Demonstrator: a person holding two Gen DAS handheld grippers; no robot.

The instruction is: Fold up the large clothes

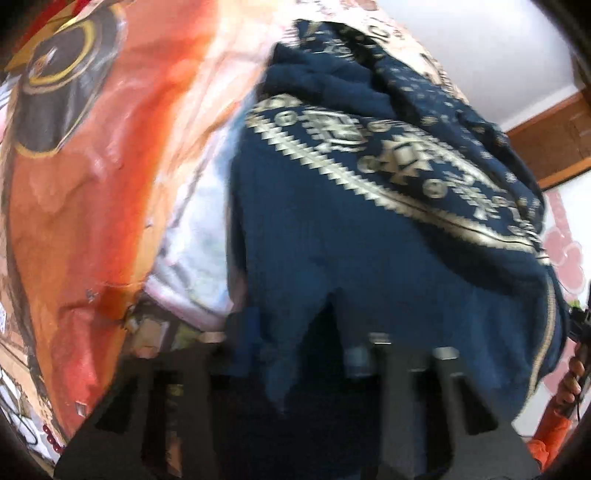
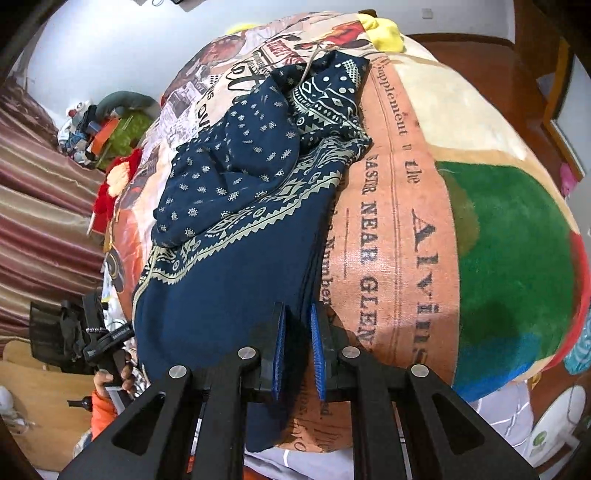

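Note:
A large navy garment (image 2: 236, 236) with cream geometric borders lies bunched on a printed bedspread (image 2: 417, 221). In the right wrist view my right gripper (image 2: 298, 314) has its blue pads (image 2: 316, 343) closed on the garment's near right edge, with navy cloth between them. In the left wrist view, which is blurred, the garment (image 1: 332, 258) drapes over my left gripper (image 1: 291, 343); cloth hides the fingertips. My left gripper also shows in the right wrist view (image 2: 107, 343), held by a hand at the garment's left edge.
Striped curtains (image 2: 40, 206) hang on the left. A pile of toys and clothes (image 2: 107, 125) sits at the bed's far left corner. A yellow item (image 2: 384, 29) lies at the far end. A wooden door frame (image 2: 554, 88) is at right.

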